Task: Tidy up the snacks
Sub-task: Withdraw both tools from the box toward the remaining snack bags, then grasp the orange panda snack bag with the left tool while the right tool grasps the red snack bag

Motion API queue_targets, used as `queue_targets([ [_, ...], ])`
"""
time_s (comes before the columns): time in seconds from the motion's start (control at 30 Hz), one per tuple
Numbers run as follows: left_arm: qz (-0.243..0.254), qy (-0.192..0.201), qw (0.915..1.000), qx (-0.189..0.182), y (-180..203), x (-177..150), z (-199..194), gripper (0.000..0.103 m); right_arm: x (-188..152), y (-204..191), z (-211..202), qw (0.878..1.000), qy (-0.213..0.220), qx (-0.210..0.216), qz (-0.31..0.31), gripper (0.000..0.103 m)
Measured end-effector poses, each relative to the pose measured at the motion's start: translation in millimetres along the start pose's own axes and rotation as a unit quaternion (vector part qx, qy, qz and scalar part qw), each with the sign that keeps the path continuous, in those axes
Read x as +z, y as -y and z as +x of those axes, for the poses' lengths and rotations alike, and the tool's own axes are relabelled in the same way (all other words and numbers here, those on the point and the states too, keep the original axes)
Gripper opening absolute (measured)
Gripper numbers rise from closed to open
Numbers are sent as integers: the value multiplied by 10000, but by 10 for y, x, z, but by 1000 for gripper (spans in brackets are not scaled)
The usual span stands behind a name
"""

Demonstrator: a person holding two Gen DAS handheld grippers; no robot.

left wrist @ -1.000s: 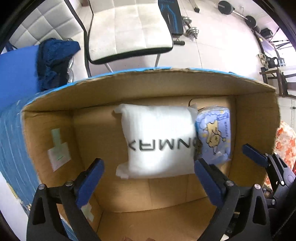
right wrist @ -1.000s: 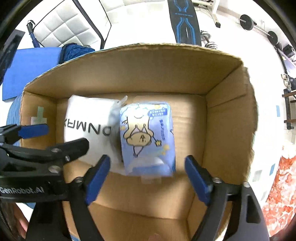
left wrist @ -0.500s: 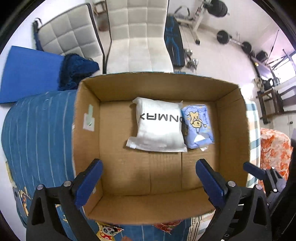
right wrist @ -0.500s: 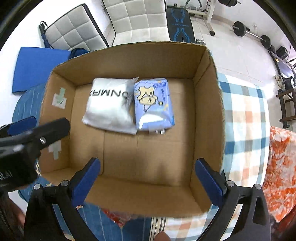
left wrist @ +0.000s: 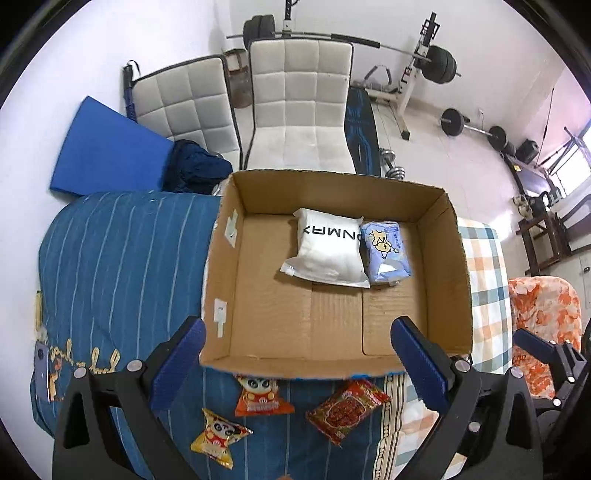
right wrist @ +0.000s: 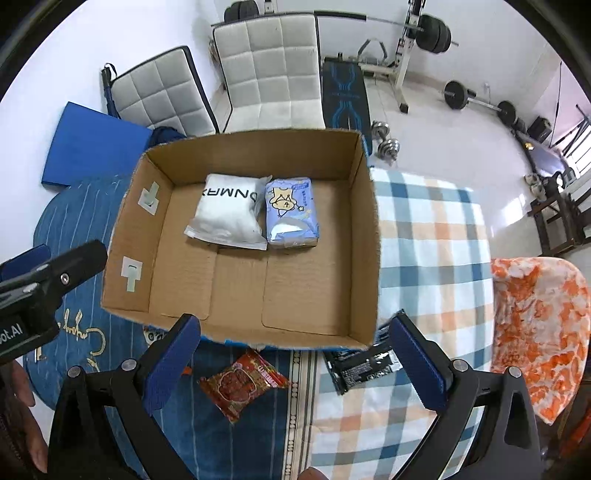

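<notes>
An open cardboard box (left wrist: 447, 266) (right wrist: 365, 240) stands on the bed. Inside, against its far wall, lie a white packet (left wrist: 328, 251) (right wrist: 229, 214) and a light-blue cartoon packet (left wrist: 386, 251) (right wrist: 291, 212), side by side. In front of the box lie a red snack (left wrist: 347, 410) (right wrist: 242, 382), an orange panda snack (left wrist: 260, 397), a yellow panda snack (left wrist: 218, 435) and a black packet (right wrist: 358, 365). My left gripper (left wrist: 299, 362) and right gripper (right wrist: 295, 358) both hang open and empty above the box's near edge.
The bed carries a blue striped cover (left wrist: 122, 266), a checked sheet (right wrist: 432, 236) and an orange floral cloth (right wrist: 539, 314). Two white padded chairs (left wrist: 299, 118), a blue mat (left wrist: 107, 155) and weight equipment (right wrist: 424, 33) stand beyond it on the floor.
Both grippers have pulled up and back out of the box, empty. The two packets stay where they lay, and the loose snacks in front of the box have come into view.
</notes>
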State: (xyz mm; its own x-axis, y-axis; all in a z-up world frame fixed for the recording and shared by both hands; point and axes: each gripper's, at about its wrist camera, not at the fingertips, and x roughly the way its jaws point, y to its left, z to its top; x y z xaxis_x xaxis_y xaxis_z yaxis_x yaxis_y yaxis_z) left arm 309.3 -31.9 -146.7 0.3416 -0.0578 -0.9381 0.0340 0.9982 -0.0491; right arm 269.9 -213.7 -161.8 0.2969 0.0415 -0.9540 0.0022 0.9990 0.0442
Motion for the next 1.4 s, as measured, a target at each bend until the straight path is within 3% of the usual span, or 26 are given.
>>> queue_targets([
  [0.27,13,400,9992,83,12,-316,-396,103,-198,-72,-439,9994,325,-54,-134,103],
  [0.67,-43,799,9966,176,-122,-582,-854,103,-441,-170,-811,9971,676,353,-9,103],
  [0.83,-74,750,9962,432,-310,-716,-793,103,-609,-217,-440,9981,136,577,136,103],
  [0.93,-256,546,9967,550,-526,-860,-624,103,-801,-245,31,9949,-424,788,467,103],
  [1.13,-904,-314,9933,645,-1065,-1228,-43,103,-1125,-310,1046,9771,-1470,890,1257,103],
  [1.4,-1183,-1271,9818,773,-1478,-1627,691,103,-1315,-340,1822,9519,-2039,699,2177,96],
])
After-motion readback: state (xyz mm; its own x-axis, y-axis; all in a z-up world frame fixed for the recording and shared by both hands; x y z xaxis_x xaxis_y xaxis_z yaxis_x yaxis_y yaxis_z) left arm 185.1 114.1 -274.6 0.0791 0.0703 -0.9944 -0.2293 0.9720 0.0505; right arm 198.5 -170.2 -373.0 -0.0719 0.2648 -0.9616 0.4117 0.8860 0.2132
